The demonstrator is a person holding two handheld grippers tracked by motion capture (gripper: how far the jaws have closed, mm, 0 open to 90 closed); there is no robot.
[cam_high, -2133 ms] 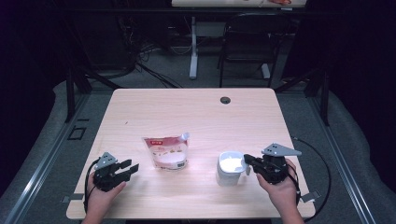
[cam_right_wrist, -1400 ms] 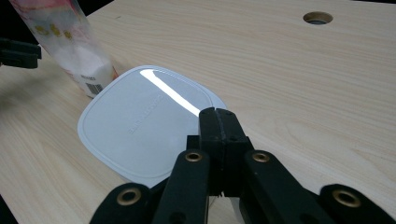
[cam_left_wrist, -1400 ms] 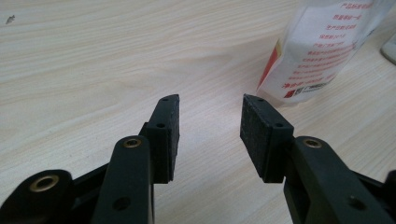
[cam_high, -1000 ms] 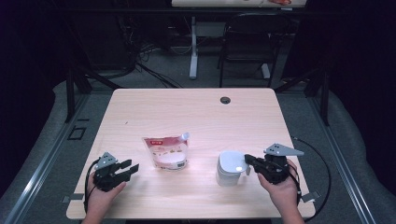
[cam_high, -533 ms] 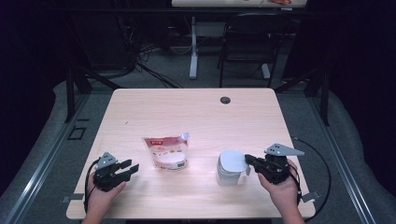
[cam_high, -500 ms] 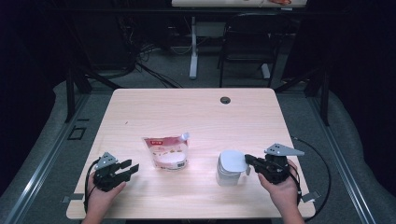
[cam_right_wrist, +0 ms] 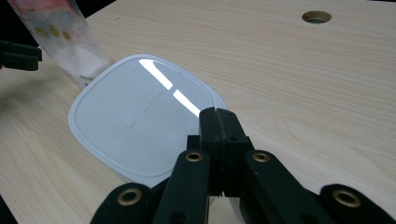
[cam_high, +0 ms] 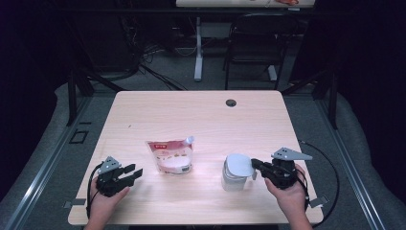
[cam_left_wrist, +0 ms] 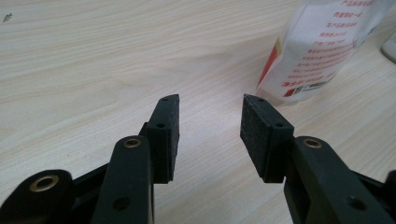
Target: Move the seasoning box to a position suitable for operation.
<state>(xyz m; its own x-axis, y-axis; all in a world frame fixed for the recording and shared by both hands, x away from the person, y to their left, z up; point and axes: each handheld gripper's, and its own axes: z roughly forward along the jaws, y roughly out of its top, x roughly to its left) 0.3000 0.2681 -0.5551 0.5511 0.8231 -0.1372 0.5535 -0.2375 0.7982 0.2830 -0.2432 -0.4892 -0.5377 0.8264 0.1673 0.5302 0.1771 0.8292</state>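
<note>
A white tub with a rounded square lid stands on the wooden table, front right of centre. My right gripper is shut, and its tips lie over the lid's near edge. Whether they pinch anything is hidden. A red and white spouted pouch stands left of the tub, and its printed side shows in the left gripper view. My left gripper rests near the front left corner. It is open with nothing between its pads, pointing at the pouch.
A round cable hole sits in the tabletop near the far edge. Beyond the table are a dark floor, a chair and desk legs. Cables trail from both grippers off the front edge.
About two seconds ago the right gripper sank a little onto the tub's lid. Over the last second nothing has visibly moved.
</note>
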